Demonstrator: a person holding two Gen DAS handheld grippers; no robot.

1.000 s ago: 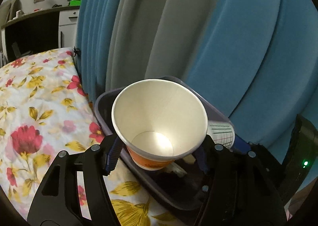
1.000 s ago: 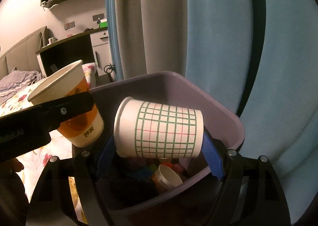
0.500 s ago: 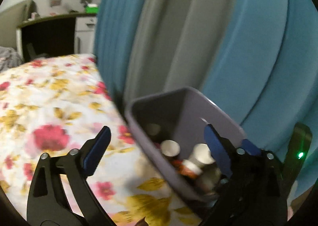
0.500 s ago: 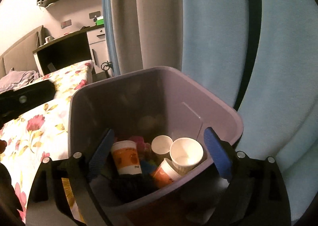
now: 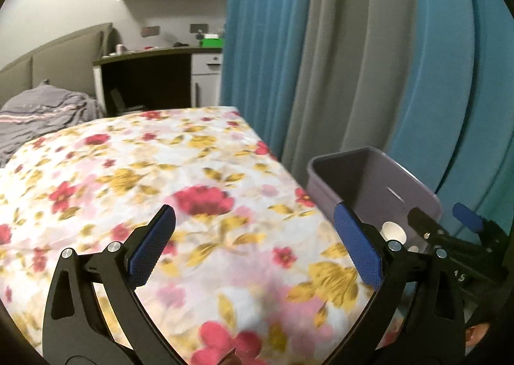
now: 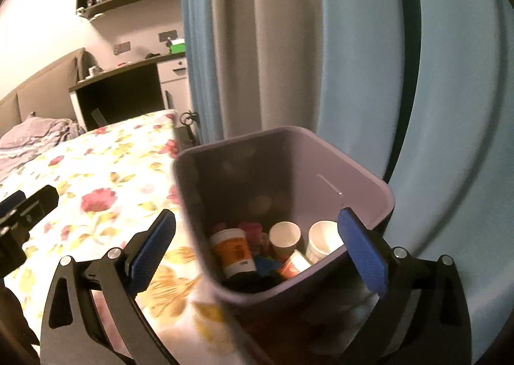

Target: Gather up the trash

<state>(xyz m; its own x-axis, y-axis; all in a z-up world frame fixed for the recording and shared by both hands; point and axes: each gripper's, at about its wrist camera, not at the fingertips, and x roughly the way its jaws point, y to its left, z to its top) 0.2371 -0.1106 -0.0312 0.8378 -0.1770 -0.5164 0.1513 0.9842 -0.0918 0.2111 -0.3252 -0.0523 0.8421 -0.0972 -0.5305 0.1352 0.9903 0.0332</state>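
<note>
Blue-padded jaws on both the left gripper (image 5: pixel 253 249) and right gripper (image 6: pixel 257 246) have just spread wide, nothing between them. Dropped paper cups (image 6: pixel 286 236) lie inside the purple bin (image 6: pixel 369 191) beside the floral bed (image 5: pixel 128 178). Risk: the right gripper's near finger (image 6: pixel 363 252) could clip the bin's rim and tip it.

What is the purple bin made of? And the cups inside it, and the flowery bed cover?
The purple bin looks like smooth plastic: its walls are thin, stiff and slightly shiny. The cups look like paper, with matte white insides and thin rolled rims; the orange one has a printed wrap. The flowery cover is probably woven cloth, soft and wrinkled.
</note>
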